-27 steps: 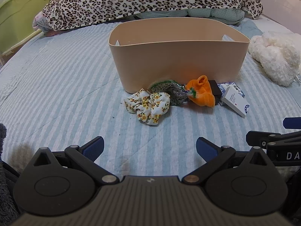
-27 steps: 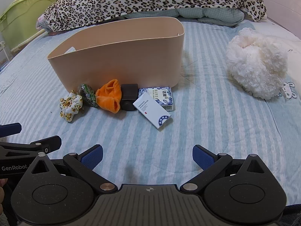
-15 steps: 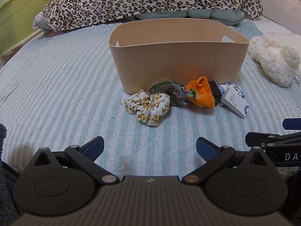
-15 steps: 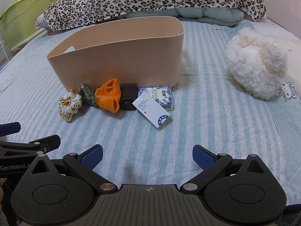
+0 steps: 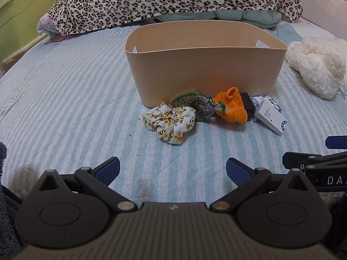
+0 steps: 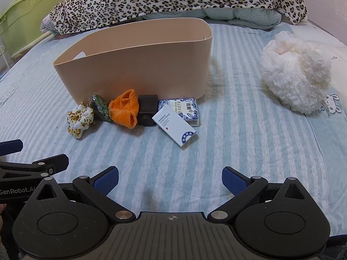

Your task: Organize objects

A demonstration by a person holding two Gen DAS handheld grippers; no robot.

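Note:
A beige bin (image 5: 203, 69) (image 6: 138, 69) stands on the striped bed. In a row before it lie a floral scrunchie (image 5: 171, 121) (image 6: 79, 119), a green packet (image 5: 195, 105) (image 6: 99, 108), an orange cloth (image 5: 233, 108) (image 6: 125, 110), a black box (image 5: 247, 105) (image 6: 148, 110), a blue-and-white box (image 6: 182, 108) and a white box (image 5: 271, 116) (image 6: 176, 129). My left gripper (image 5: 172, 170) is open and empty, short of the scrunchie. My right gripper (image 6: 170, 181) is open and empty, short of the white box.
A fluffy white plush (image 5: 314, 65) (image 6: 295, 71) lies right of the bin. A leopard-print blanket (image 5: 169, 0) (image 6: 173, 0) is heaped behind it. A green plastic bin (image 5: 19, 21) (image 6: 28, 15) stands off the bed at the far left.
Both views have shifted only slightly; the objects sit a little lower in the left wrist view. Both grippers stay open and empty.

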